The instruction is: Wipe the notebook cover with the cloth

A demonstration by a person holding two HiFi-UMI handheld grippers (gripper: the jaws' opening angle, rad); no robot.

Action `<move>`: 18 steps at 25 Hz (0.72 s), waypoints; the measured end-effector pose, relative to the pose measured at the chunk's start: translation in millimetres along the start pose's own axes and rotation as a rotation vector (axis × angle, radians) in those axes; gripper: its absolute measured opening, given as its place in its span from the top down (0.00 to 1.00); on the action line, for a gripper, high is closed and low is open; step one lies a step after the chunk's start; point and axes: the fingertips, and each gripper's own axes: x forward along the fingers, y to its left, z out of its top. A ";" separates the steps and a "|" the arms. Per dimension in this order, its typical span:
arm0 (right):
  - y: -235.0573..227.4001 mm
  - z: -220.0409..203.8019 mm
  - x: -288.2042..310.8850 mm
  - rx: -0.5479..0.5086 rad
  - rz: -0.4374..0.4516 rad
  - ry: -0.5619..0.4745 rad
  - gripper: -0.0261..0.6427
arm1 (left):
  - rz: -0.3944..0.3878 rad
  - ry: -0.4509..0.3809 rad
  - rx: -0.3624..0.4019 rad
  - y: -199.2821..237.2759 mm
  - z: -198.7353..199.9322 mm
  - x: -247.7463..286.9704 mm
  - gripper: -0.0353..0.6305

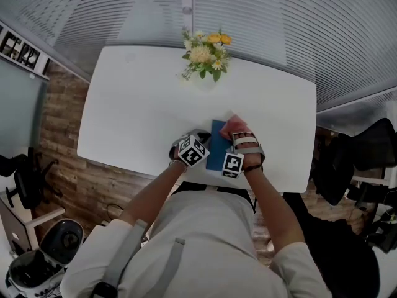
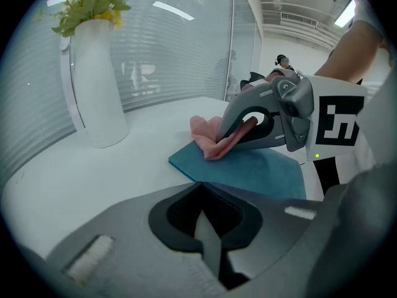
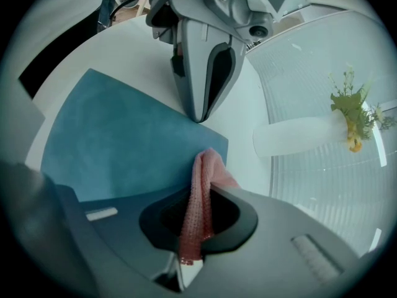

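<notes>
Both my tools work at the table's [image 1: 136, 104] 6 o'clock edge: right gripper [image 3: 200, 197] pinches the pink cloth [image 3: 205, 166] onto the teal notebook [image 3: 124, 141]; left gripper [image 2: 200, 191], jaws together and empty, seemingly pins it steady.

Knit cloth [image 3: 197, 197], matt notebook [image 3: 124, 148]

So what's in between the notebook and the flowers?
Just bare white table. The head view shows nothing lying between the notebook and the flowers.
</notes>
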 end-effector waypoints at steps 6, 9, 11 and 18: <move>3.7 1.3 -2.9 0.003 0.006 -0.005 0.96 | 0.002 -0.002 0.001 -0.1 -0.2 0.8 0.94; 5.2 2.2 -5.1 0.001 0.009 -0.008 0.96 | 0.000 -0.002 0.002 -0.6 0.4 0.0 0.94; 6.3 2.8 -6.5 0.000 0.009 -0.011 0.96 | 0.002 -0.002 0.002 -0.4 0.5 -0.1 0.94; 9.7 4.5 -10.8 0.001 0.010 -0.014 0.96 | 0.000 -0.003 0.000 -0.4 1.0 -0.7 0.94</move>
